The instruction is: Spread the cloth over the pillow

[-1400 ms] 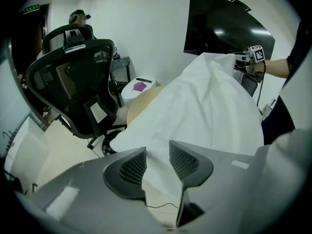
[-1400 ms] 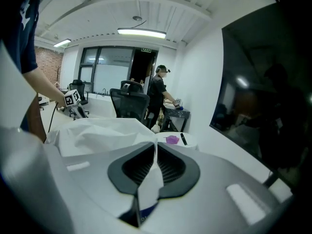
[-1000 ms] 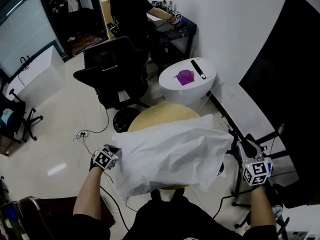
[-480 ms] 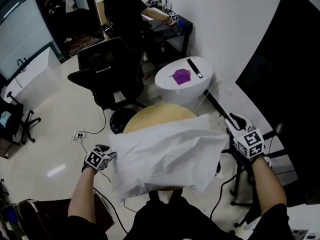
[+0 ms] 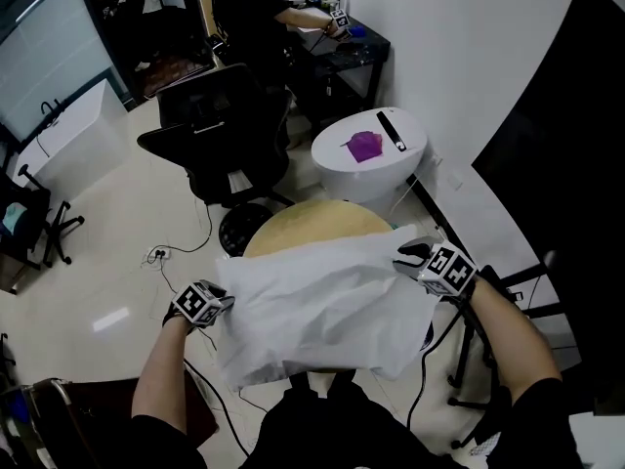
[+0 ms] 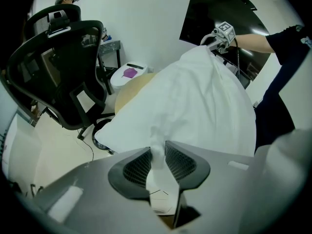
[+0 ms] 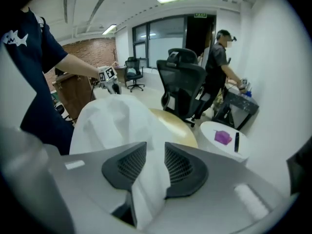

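A white cloth (image 5: 322, 306) lies puffed up over the round tan table (image 5: 303, 228). I cannot tell the pillow apart from it. My left gripper (image 5: 227, 299) is at the cloth's left edge. Its jaws are closing, and in the left gripper view they pinch a thin twist of cloth (image 6: 157, 147). My right gripper (image 5: 405, 254) sits at the cloth's far right corner. Its jaws are opening. In the right gripper view a broad fold of cloth (image 7: 153, 174) fills the gap from pad to pad.
A black office chair (image 5: 220, 135) stands behind the table. Right of it is a white round side table (image 5: 371, 179) with a purple thing (image 5: 363, 147) and a black stick (image 5: 391, 130). A person (image 5: 254, 18) works at a black desk. A black stand (image 5: 488, 296) is at my right.
My right gripper has moved up and to the left, bringing the cloth's right corner in over the table. My left gripper dipped outward and came back to the cloth's left edge.
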`<action>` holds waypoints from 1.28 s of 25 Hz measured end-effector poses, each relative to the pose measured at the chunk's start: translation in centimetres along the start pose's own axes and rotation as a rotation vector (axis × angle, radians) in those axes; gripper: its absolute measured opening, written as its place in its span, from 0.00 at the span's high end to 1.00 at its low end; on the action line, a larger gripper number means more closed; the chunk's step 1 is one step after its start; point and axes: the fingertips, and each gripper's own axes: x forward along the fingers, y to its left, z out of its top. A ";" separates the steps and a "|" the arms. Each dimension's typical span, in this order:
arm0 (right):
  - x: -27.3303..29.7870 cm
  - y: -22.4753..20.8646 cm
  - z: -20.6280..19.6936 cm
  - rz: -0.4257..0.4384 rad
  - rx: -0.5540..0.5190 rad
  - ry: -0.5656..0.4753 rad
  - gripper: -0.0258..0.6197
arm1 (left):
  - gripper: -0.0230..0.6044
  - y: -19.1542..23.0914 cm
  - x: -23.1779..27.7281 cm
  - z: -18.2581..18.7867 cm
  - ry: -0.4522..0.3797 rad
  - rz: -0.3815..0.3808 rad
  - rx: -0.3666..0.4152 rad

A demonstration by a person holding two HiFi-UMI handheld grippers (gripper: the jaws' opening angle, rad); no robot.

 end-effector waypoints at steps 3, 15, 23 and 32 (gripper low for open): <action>1.8 1.4 -2.0 0.051 0.009 0.069 0.75 | 0.94 -0.7 0.3 -0.1 0.017 -0.001 0.028; 0.4 3.6 -2.4 -0.049 -0.002 0.005 0.95 | 0.96 -1.0 -4.1 1.4 -0.055 0.134 0.165; -6.3 0.7 -1.6 -0.251 0.029 -0.147 0.95 | 0.96 -2.1 -11.5 5.7 -0.151 0.291 0.290; -13.2 -3.7 2.0 -0.498 0.000 -0.272 0.95 | 0.96 -0.8 -18.0 13.3 -0.230 0.465 0.379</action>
